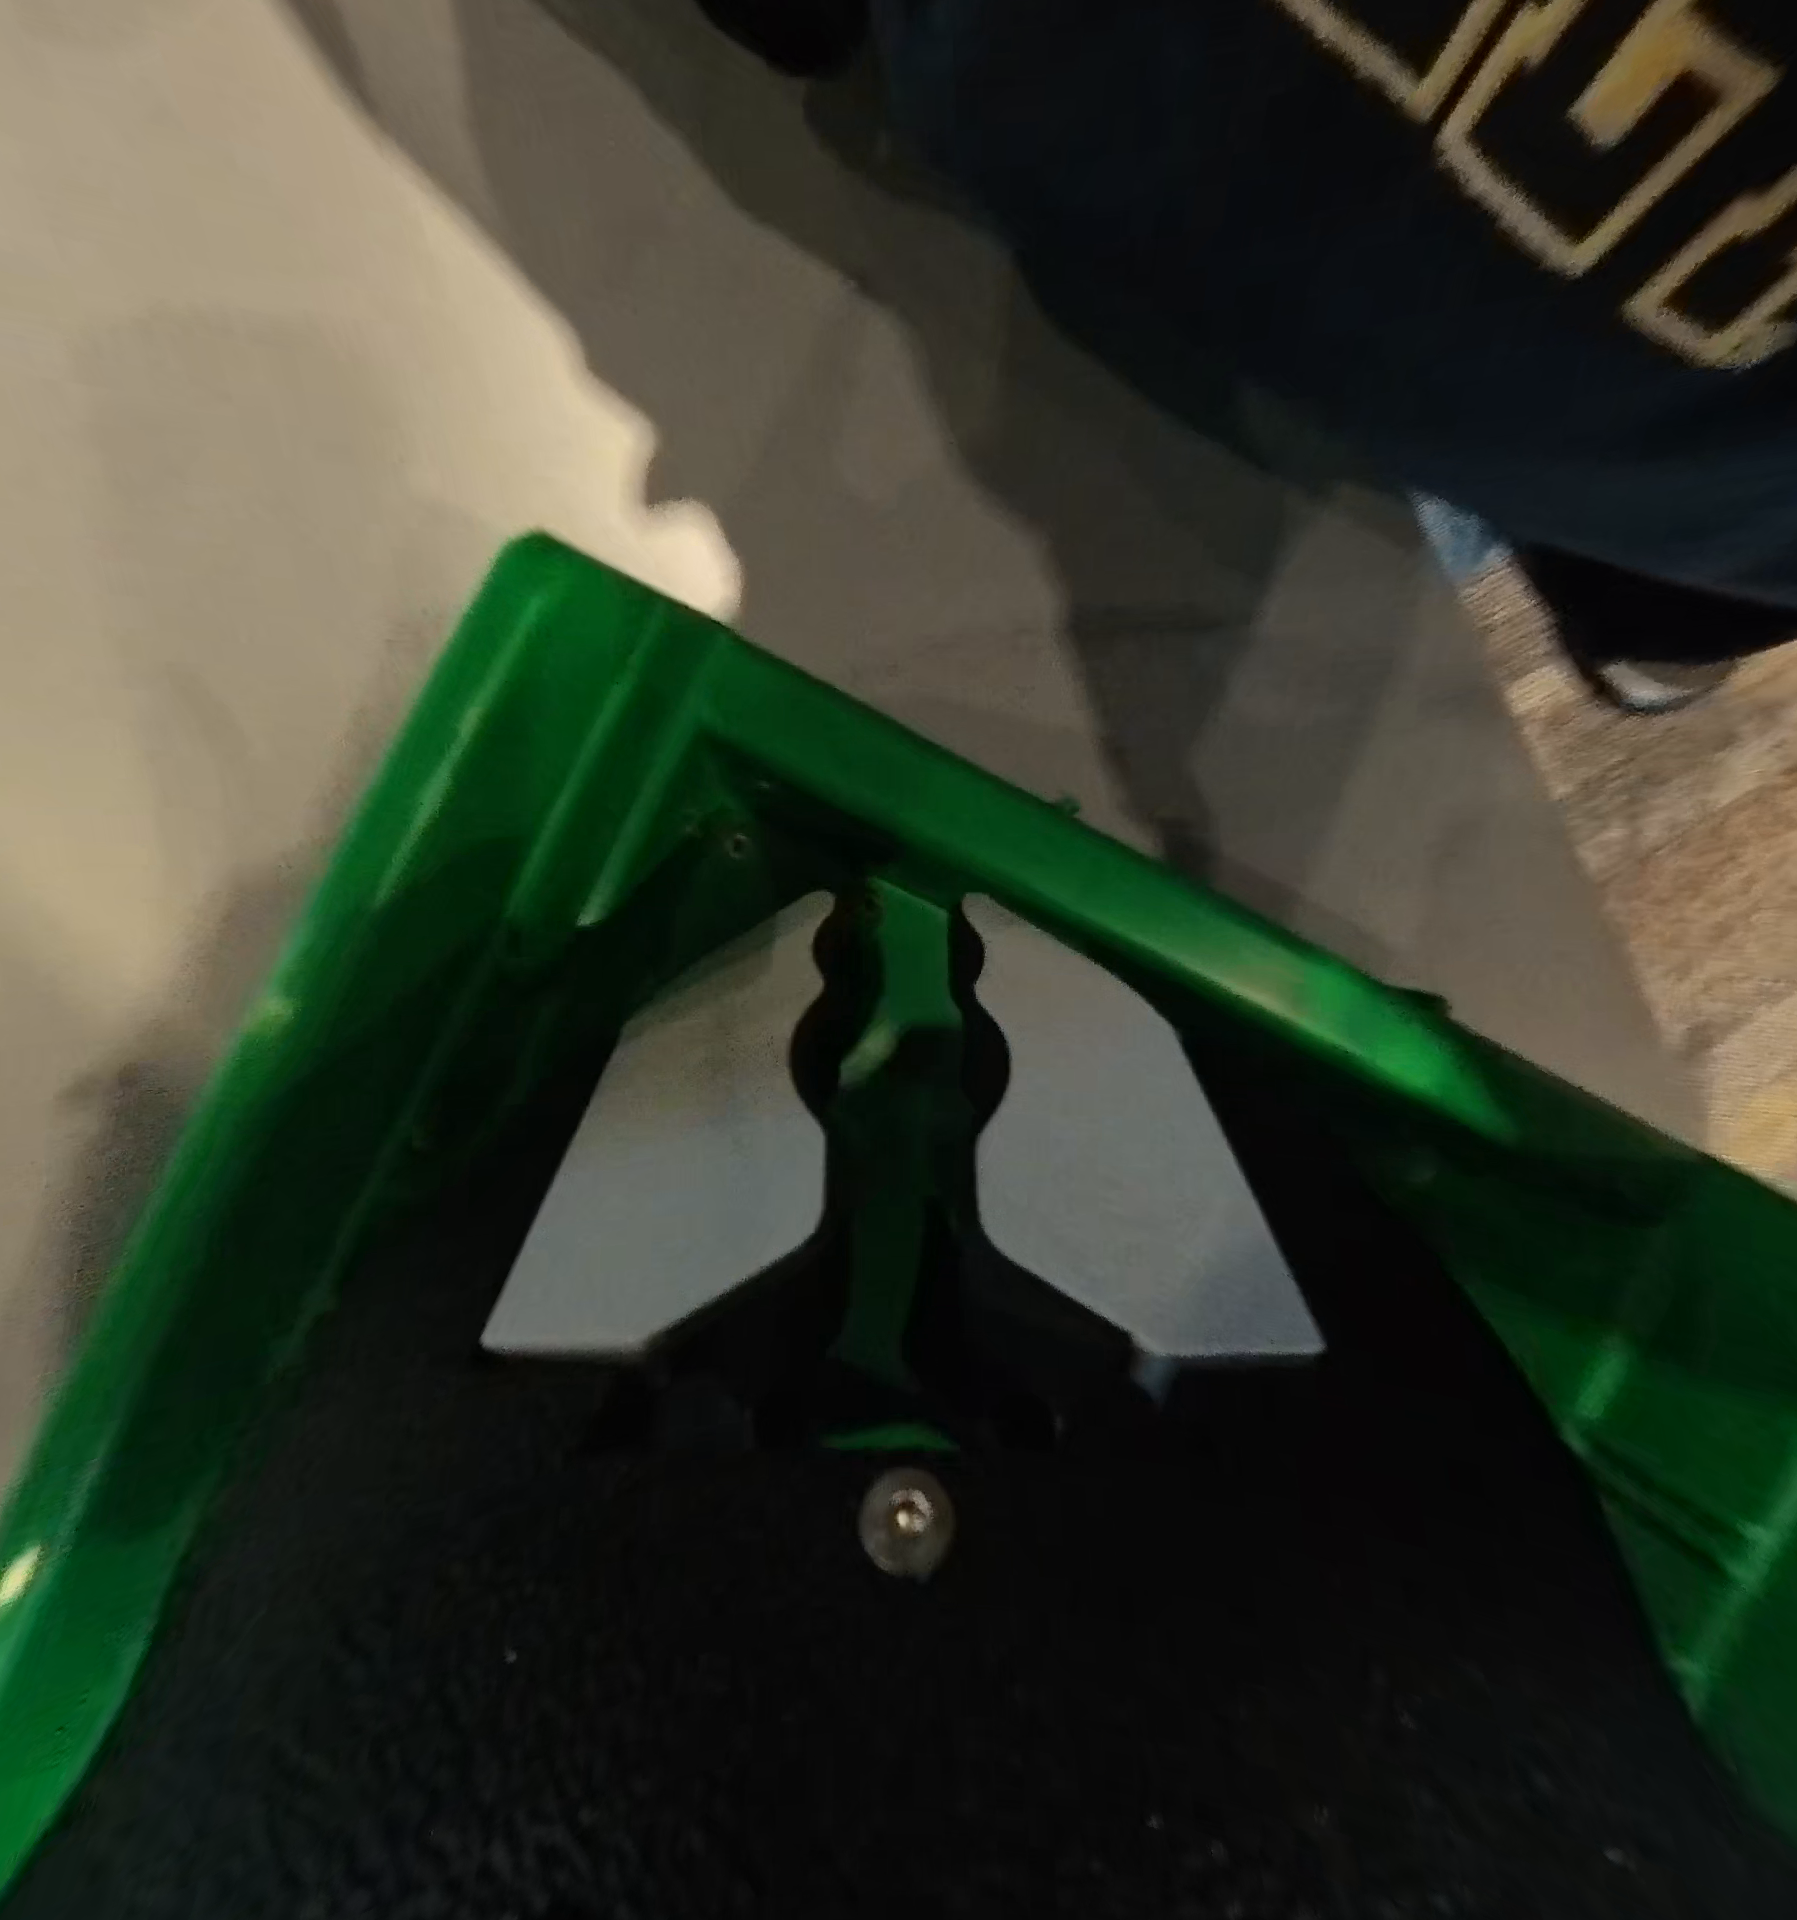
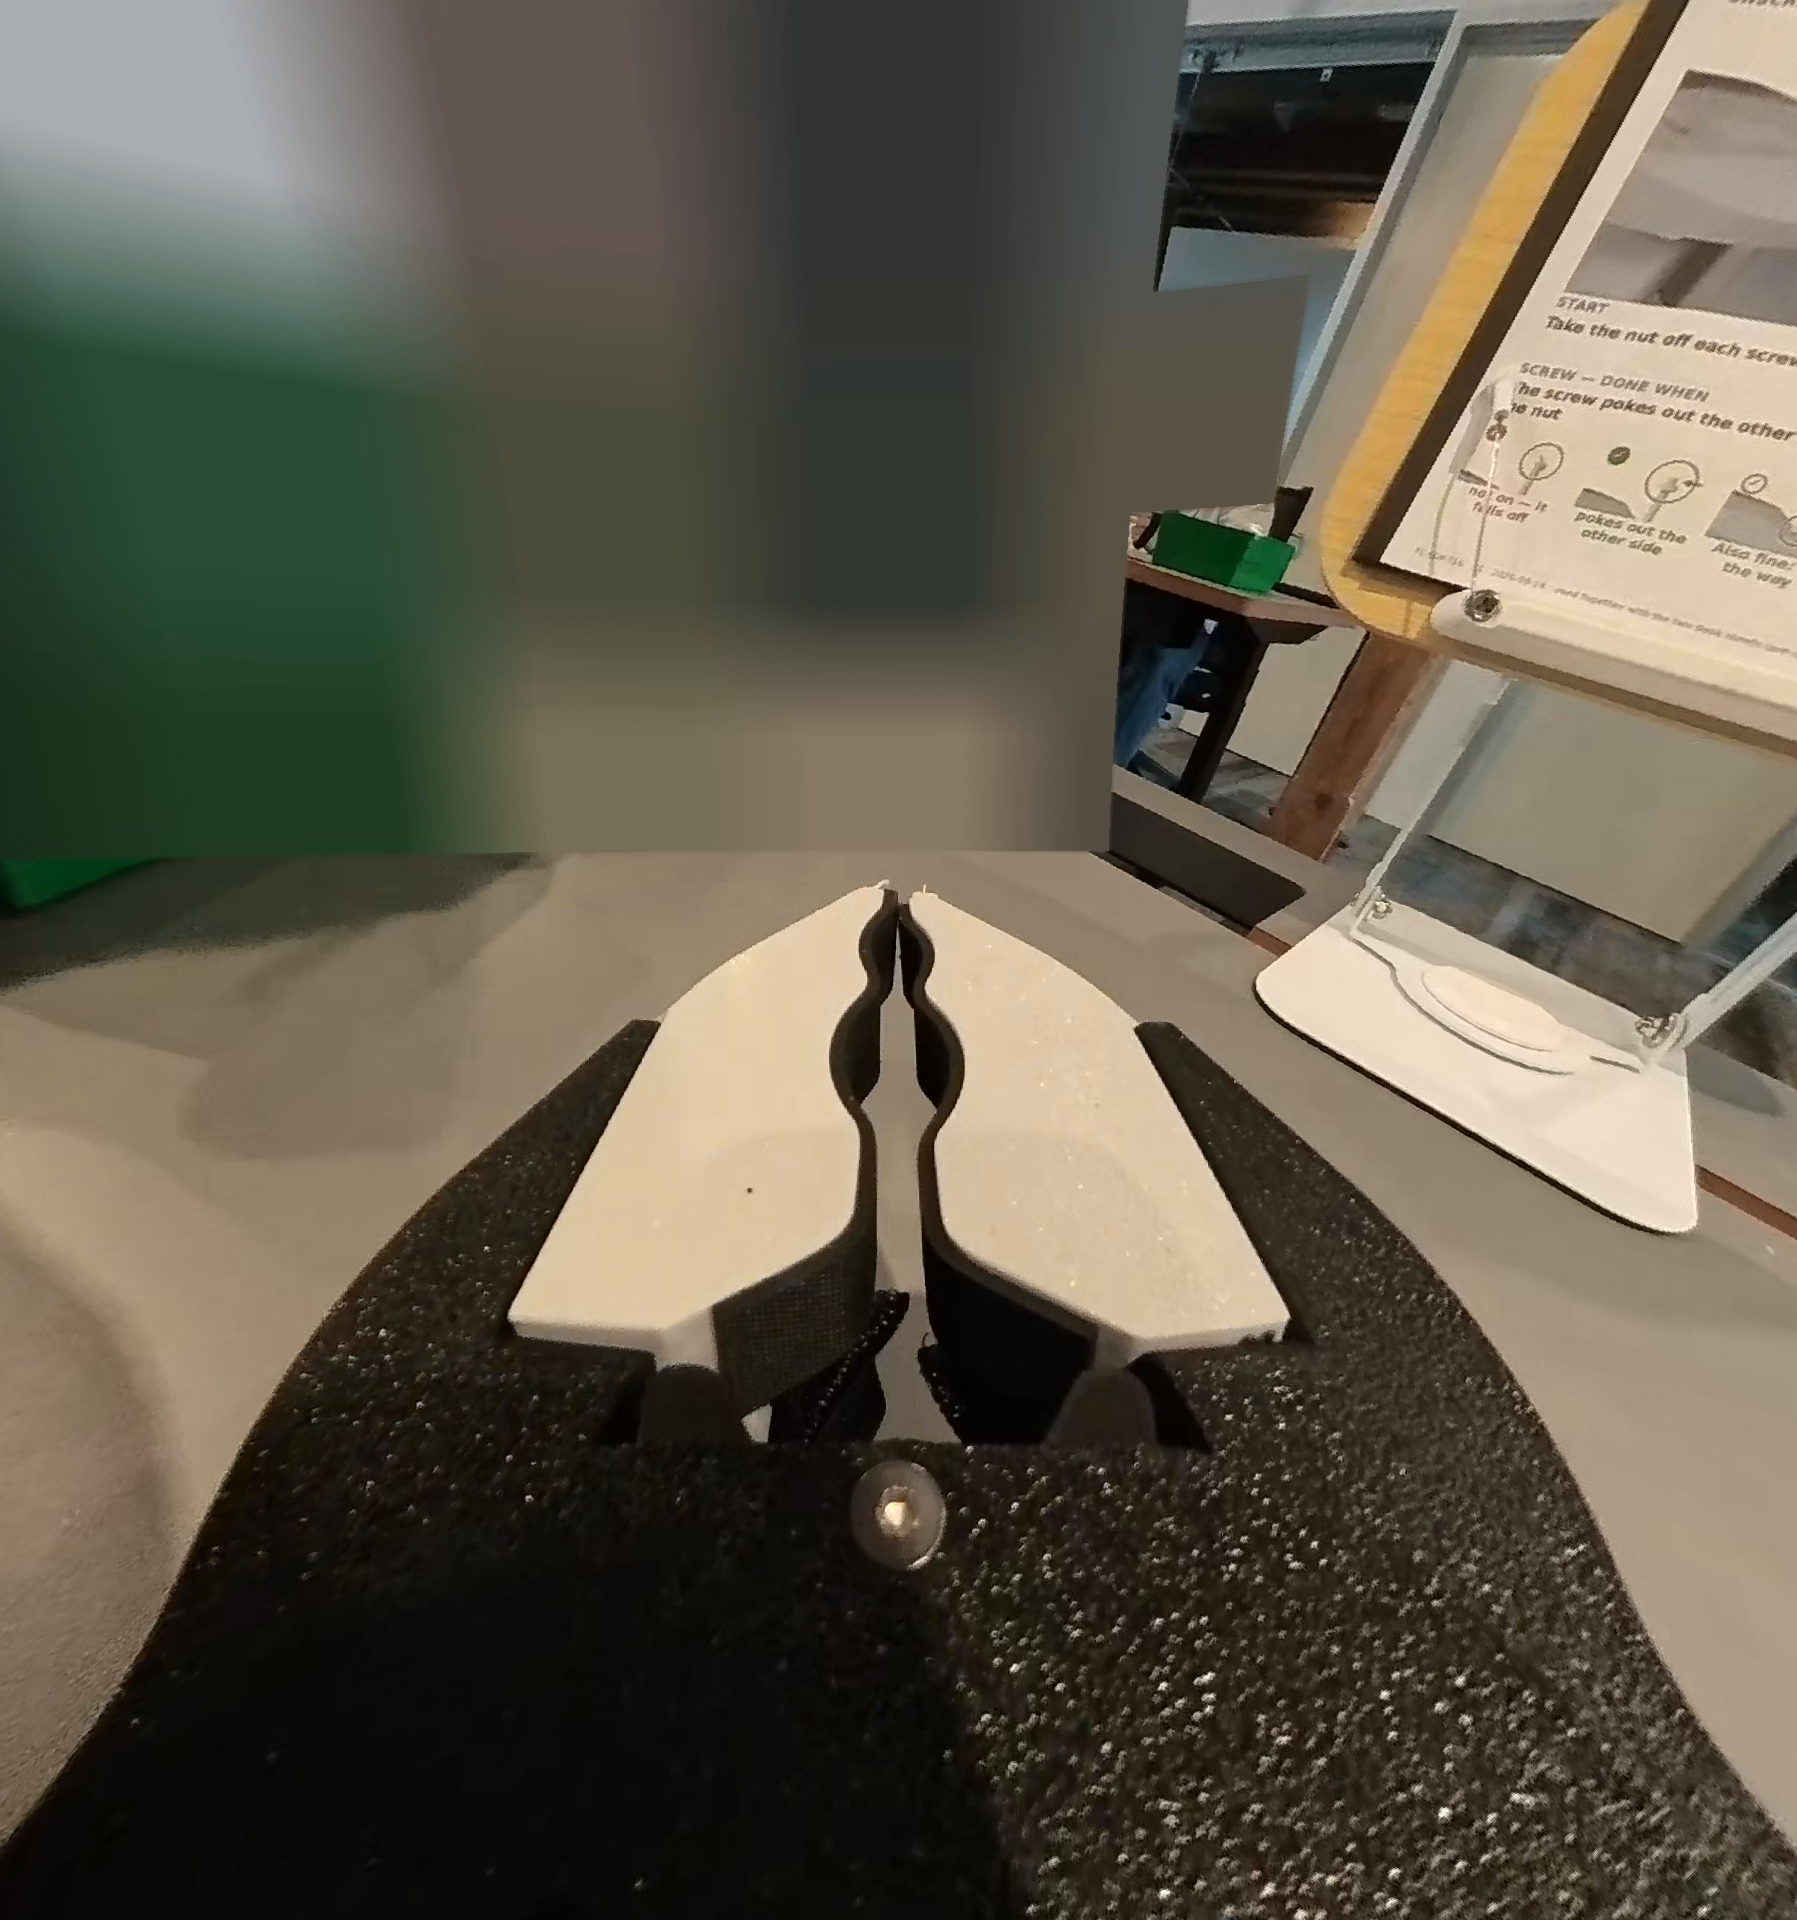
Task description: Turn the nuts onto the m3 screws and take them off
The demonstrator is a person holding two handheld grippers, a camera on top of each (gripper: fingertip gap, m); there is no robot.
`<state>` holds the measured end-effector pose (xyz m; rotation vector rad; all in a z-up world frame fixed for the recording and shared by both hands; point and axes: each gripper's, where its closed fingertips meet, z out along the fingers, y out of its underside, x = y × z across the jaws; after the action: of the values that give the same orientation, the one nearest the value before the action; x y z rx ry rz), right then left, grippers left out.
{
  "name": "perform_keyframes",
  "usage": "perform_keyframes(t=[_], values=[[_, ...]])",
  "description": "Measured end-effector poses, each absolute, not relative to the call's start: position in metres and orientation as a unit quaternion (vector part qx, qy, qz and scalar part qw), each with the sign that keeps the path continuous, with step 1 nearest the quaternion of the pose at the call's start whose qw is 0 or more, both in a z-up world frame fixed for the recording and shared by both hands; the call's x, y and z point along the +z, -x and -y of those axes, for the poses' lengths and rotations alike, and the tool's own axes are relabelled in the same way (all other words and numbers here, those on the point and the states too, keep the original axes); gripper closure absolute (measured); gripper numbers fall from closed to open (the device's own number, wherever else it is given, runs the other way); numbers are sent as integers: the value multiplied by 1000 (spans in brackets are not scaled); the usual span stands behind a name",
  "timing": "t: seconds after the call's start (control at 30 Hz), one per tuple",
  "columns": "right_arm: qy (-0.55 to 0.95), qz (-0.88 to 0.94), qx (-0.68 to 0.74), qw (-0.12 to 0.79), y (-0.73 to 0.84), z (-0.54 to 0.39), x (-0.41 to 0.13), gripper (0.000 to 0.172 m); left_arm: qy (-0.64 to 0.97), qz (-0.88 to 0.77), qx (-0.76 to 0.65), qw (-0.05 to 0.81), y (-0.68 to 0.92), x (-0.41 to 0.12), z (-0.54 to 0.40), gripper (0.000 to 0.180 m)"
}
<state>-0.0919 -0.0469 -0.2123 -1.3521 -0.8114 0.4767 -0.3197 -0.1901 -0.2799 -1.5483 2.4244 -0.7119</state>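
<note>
From the left wrist view, the left gripper (image 1: 904, 914) pinches a rib of the glossy green plastic tray (image 1: 1133, 914) near its far corner; tiny screws (image 1: 736, 844) sit blurred there. From the right wrist view, the right gripper (image 2: 899, 904) hovers pressed together, holding nothing, above the grey table (image 2: 250, 1091). Judged: steadying; the next move needs a nut.
</note>
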Motion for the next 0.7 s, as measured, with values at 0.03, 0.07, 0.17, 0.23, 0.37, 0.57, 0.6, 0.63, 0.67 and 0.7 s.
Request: perform_keyframes(t=[0.03,0.07,0.17,0.23,0.37,0.57,0.6,0.63,0.67,0.7], values=[[602,361,213,679,92,47,-212,172,516,-821,-228,91,320,-282,188,161],[602,362,213,679,92,47,-212,172,513,-827,-215,90,321,-285,187,159],[602,362,213,679,92,47,-212,172,493,-849,-171,78,326,-295,185,154],[602,362,214,679,92,47,-212,172,481,-858,-165,74,325,-298,188,153],[602,362,216,678,92,47,-212,172,472,-866,-154,68,325,-302,189,153],[602,364,216,677,93,47,-213,172,457,-876,-141,66,323,-306,188,155],[602,364,216,677,93,47,-213,172,456,-876,-141,66,322,-306,187,156],[602,364,216,677,93,47,-213,172,455,-877,-141,65,321,-306,187,156],[602,363,217,677,93,47,-213,172,453,-878,-141,66,320,-306,187,157],[602,363,217,677,92,47,-213,172,450,-880,-140,65,320,-306,186,159]])
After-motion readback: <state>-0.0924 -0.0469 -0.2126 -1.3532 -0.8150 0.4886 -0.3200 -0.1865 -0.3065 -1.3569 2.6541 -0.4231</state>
